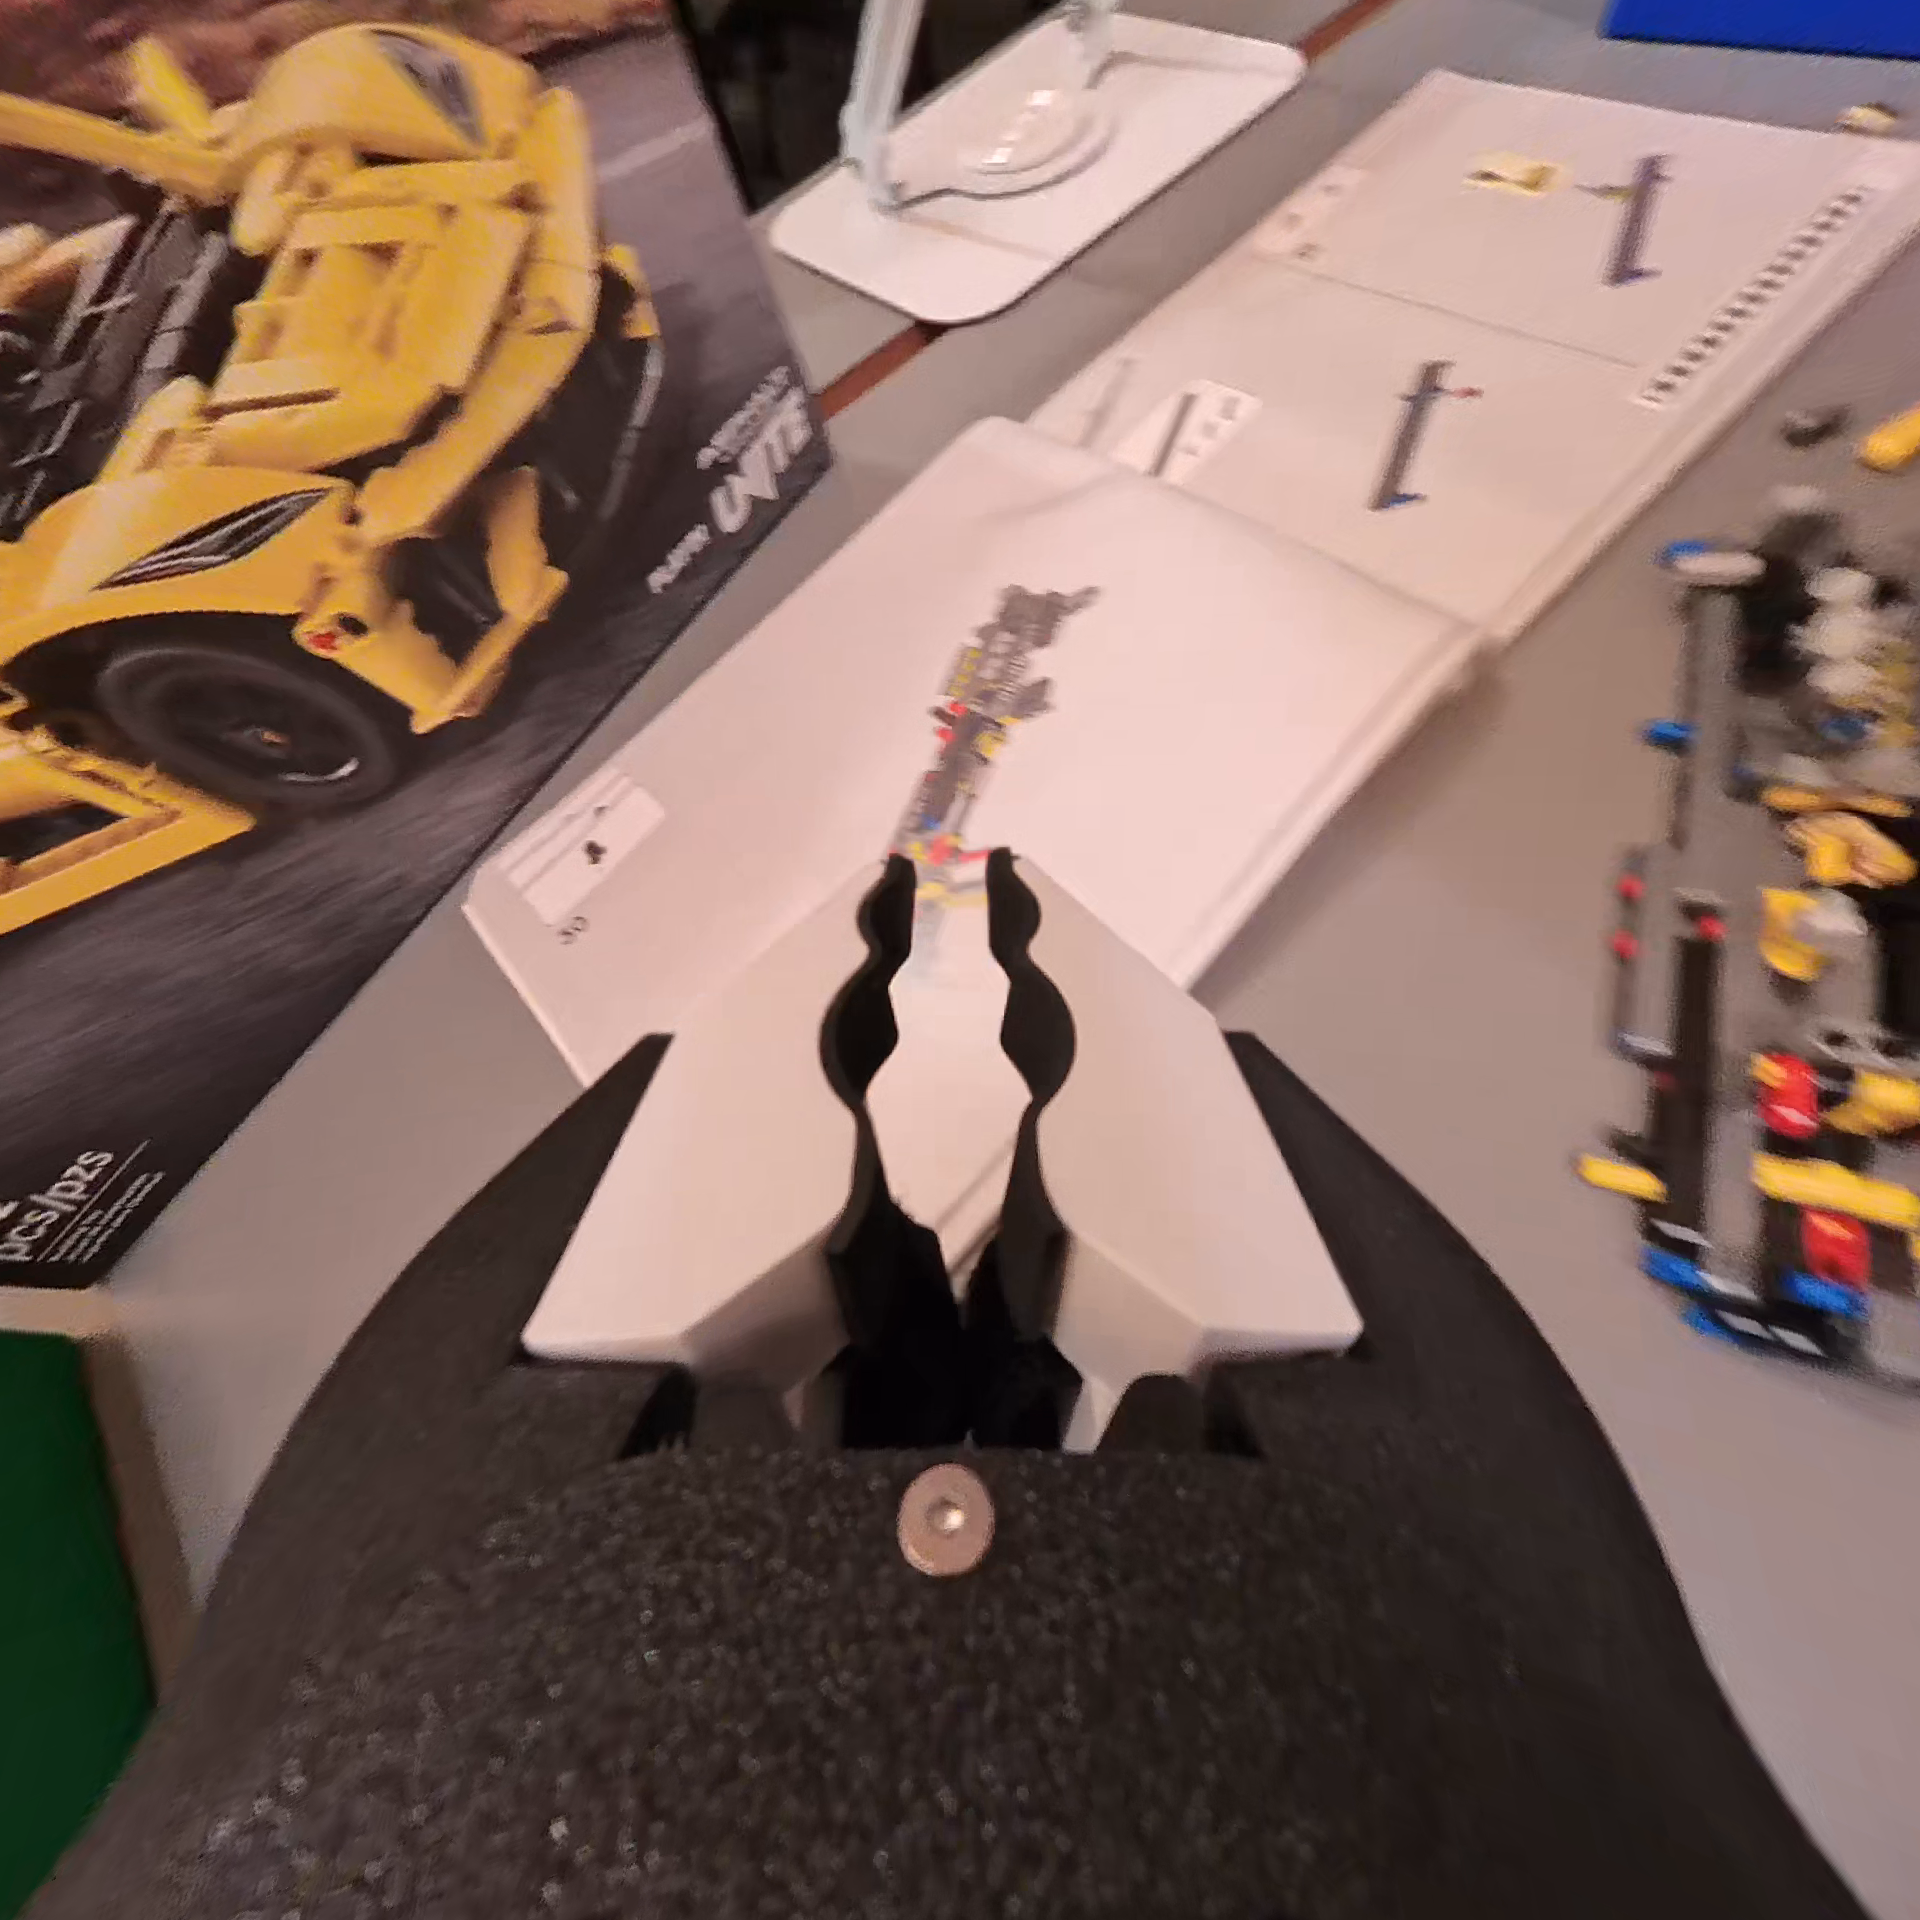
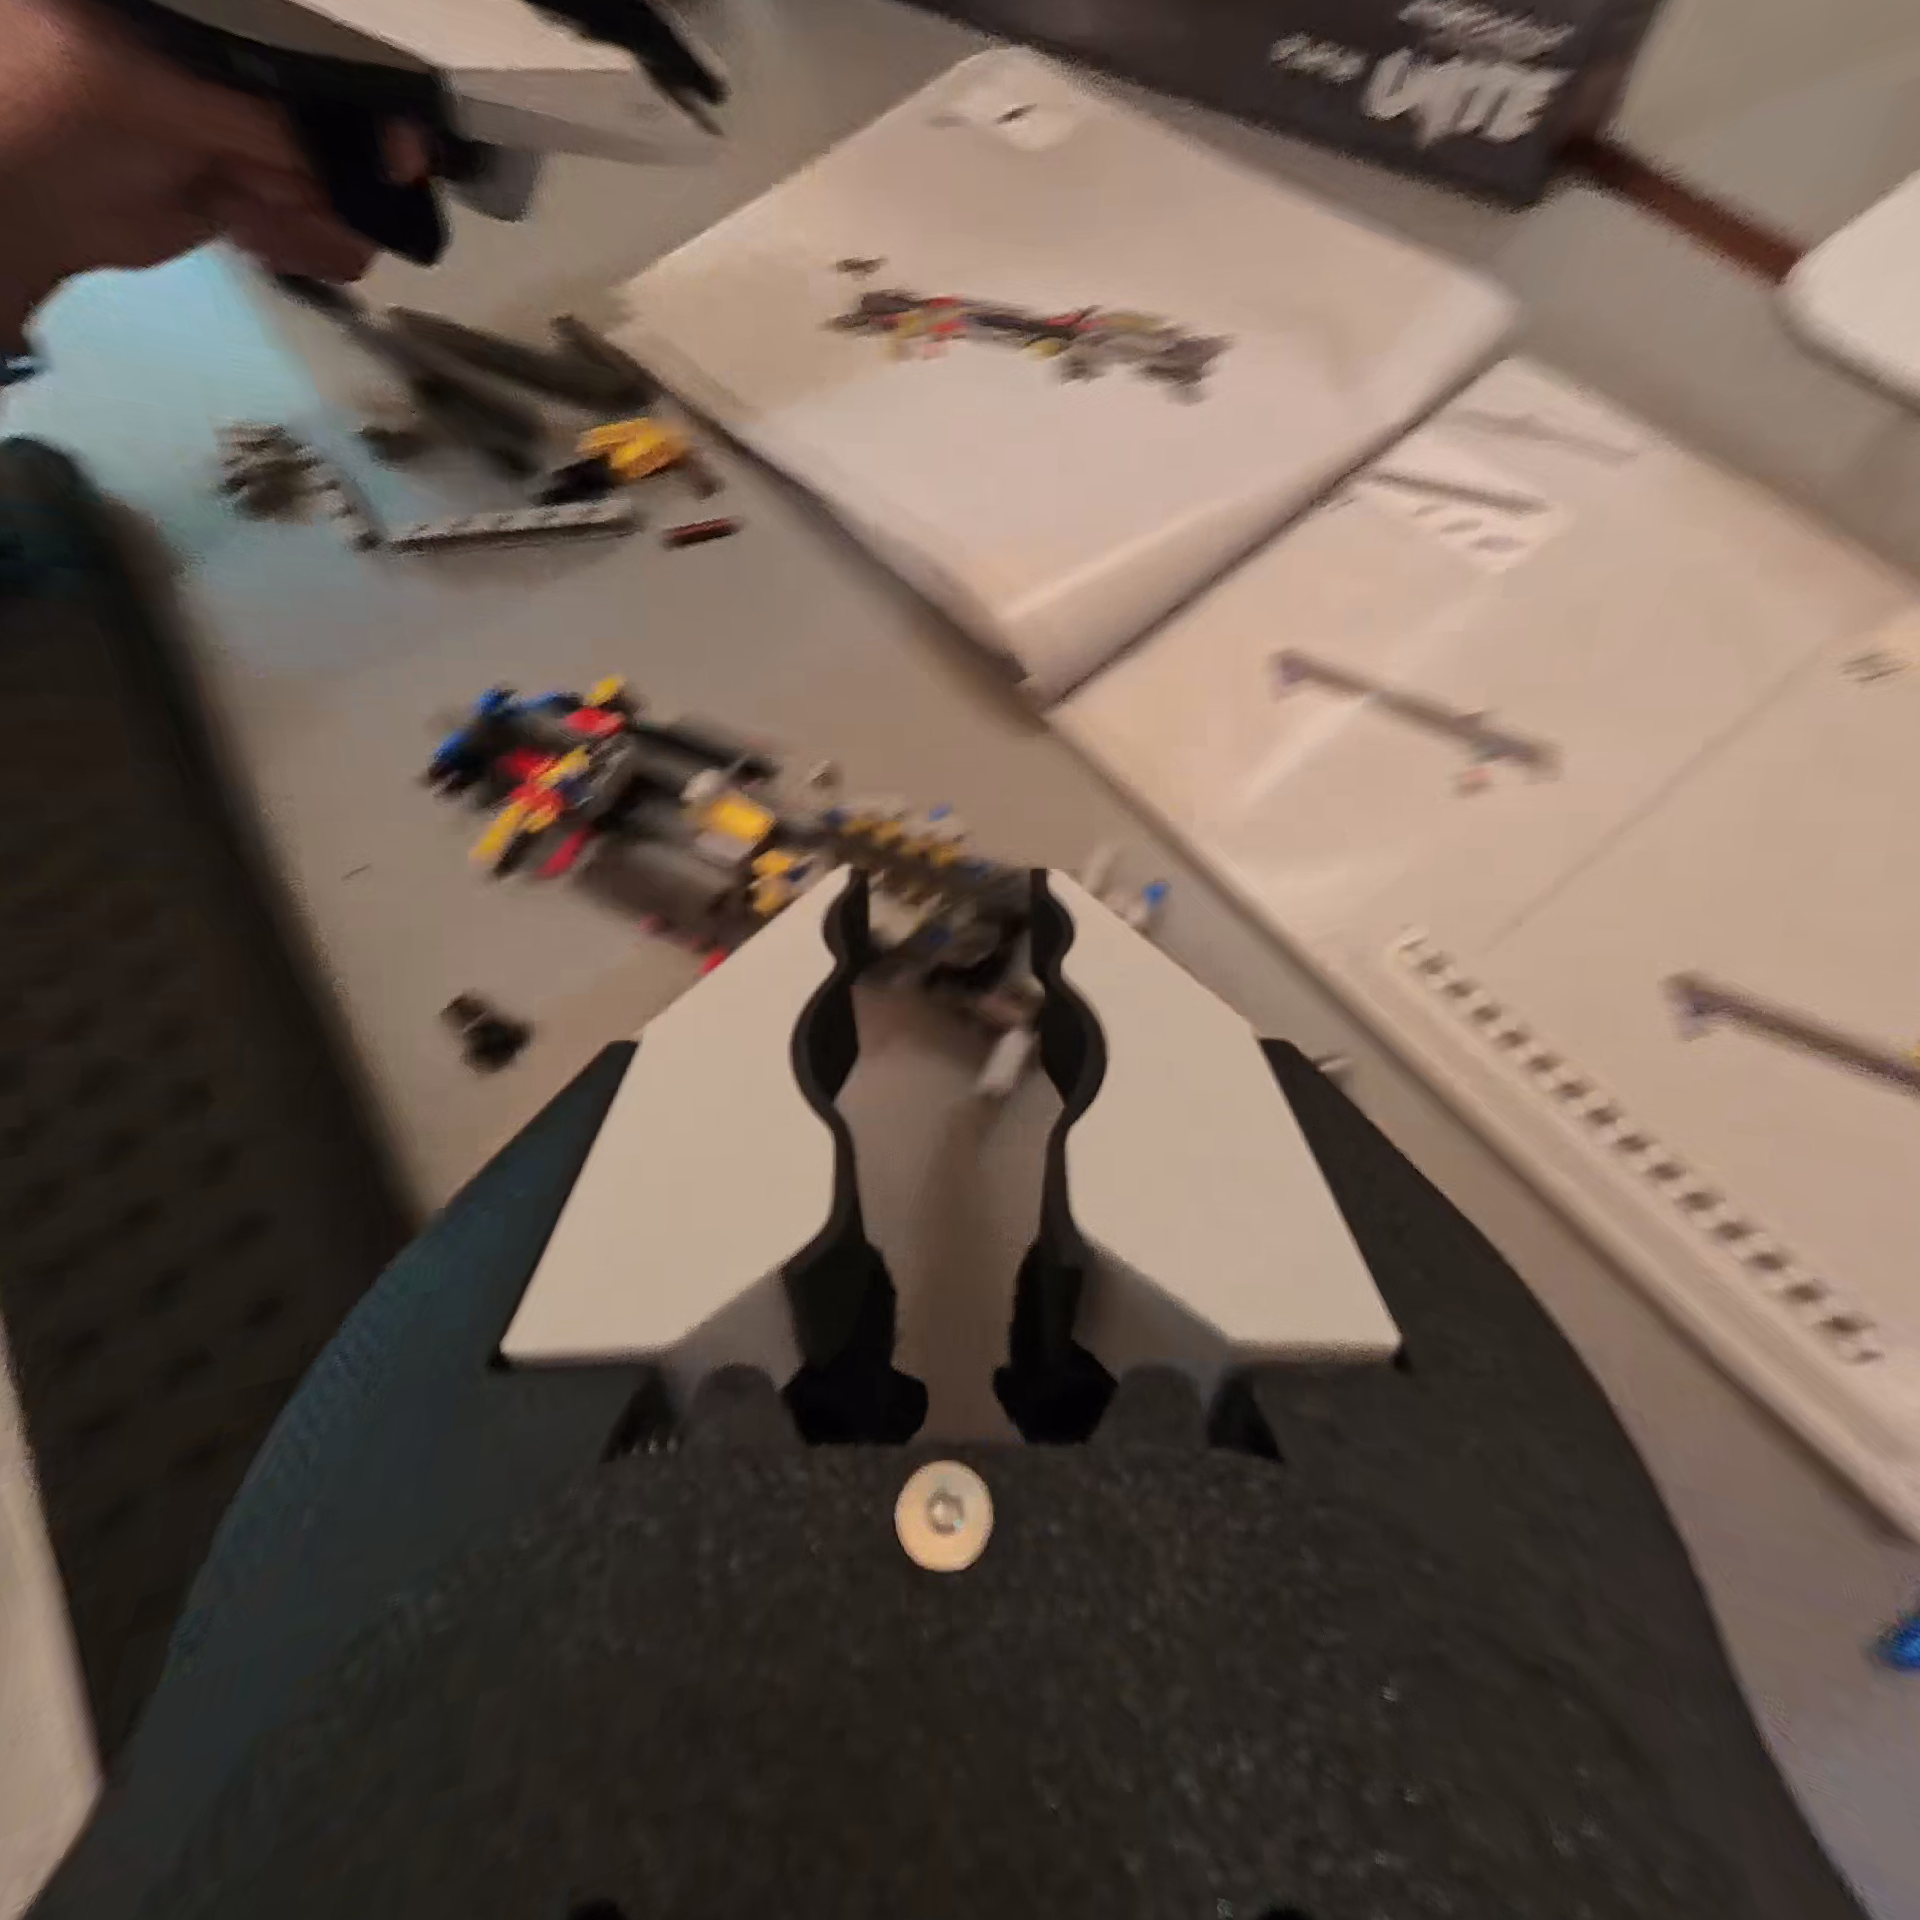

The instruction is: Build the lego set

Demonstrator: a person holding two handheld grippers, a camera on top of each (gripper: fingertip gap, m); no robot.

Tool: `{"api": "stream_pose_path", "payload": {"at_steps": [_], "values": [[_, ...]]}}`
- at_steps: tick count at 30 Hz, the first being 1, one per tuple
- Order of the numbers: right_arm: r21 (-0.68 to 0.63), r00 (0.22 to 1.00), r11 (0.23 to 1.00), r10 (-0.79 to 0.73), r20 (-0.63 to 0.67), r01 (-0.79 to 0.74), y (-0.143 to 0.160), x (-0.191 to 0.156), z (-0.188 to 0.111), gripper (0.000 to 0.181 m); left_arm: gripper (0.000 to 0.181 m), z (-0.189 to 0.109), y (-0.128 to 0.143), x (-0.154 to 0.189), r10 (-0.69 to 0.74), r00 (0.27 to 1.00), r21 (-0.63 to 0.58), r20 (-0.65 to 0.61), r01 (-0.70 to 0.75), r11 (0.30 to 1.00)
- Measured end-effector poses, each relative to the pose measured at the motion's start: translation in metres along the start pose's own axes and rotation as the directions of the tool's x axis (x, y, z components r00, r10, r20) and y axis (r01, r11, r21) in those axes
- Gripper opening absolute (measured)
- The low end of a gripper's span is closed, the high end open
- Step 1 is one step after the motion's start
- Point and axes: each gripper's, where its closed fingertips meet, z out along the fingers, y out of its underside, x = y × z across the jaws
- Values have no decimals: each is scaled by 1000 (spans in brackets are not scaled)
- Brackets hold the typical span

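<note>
1. I judge this a step between placements: both my grippers hang above the grey table (image 1: 1403, 935) with nothing in them, so no part is in hand yet.
2. My left gripper (image 1: 951, 868) has its jaws parted by a narrow gap, empty, aimed over the open white instruction booklet (image 1: 1143, 665).
3. My right gripper (image 2: 945, 883) has its jaws parted a little wider, also empty, pointing at the half-built grey, yellow, red and blue lego chassis (image 2: 644, 800) lying on the table beside the booklet.
4. Loose dark and yellow lego pieces (image 2: 499, 436) lie scattered farther off; motion blur hides their shapes.
5. The next move, I think, calls for reading the page, then choosing one small piece and closing on it squarely.
6. The only container I see is the black cardboard box with a yellow car picture (image 1: 312, 468), standing beyond the booklet; I cannot tell its contents.
</note>
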Motion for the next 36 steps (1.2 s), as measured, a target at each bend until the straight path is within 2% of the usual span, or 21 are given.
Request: {"api": "stream_pose_path", "payload": {"at_steps": [2,4,6,8,11,14,19,21,23,25,27,29,30,31,32,34,35,36], "values": [[-24,998,1000,0,65,2,25,-32,-10,35,14,-17,4,26,10,996,6,-89,-10,1000],[-103,996,994,-16,91,26,55,-57,-17,37,16,-34,10,50,-6,984,1,-178,6,1000],[-162,997,985,-46,62,56,76,-67,-20,39,19,-48,19,74,-12,968,-12,-251,9,1000],[-183,995,979,-82,53,90,84,-75,-20,38,22,-58,34,95,8,953,-56,-302,-26,998],[-224,991,965,-136,20,137,88,-73,-14,30,25,-63,59,109,82,953,-133,-292,-125,983],[-281,982,942,-186,16,183,89,-67,-6,33,26,-69,73,119,123,944,-172,-305,-181,968],[-360,959,890,-277,58,279,94,-66,5,36,26,-78,74,118,135,949,-160,-285,-186,969],[-348,957,892,-279,75,287,91,-68,9,32,26,-81,70,120,128,952,-136,-278,-171,976],[-346,959,895,-267,91,282,91,-70,12,23,26,-82,62,124,132,954,-90,-271,-161,983],[-315,965,913,-239,106,260,88,-71,15,23,26,-81,50,133,163,947,-23,-275,-176,984],[-283,979,944,-128,157,169,85,-74,16,23,26,-79,40,145,236,931,37,-280,-235,971],[-128,959,992,28,282,9,58,-89,13,22,28,-76,30,156,356,900,104,-252,-341,934],[-28,916,994,106,387,-103,37,-99,6,22,30,-75,21,163,430,875,157,-223,-403,902],[57,840,969,178,512,-240,14,-108,-4,22,31,-76,11,170,494,848,218,-192,-454,864],[99,724,915,239,647,-390,-7,-116,-16,22,33,-77,0,178,539,827,277,-162,-487,829],[89,424,765,253,870,-638,-44,-123,-42,22,35,-82,-24,190,575,809,383,-125,-495,780],[51,303,717,229,925,-695,-52,-126,-50,22,38,-86,-37,194,571,813,437,-113,-476,763],[4,220,708,214,952,-706,-53,-132,-53,22,39,-90,-49,197,560,822,484,-105,-450,750]]}}
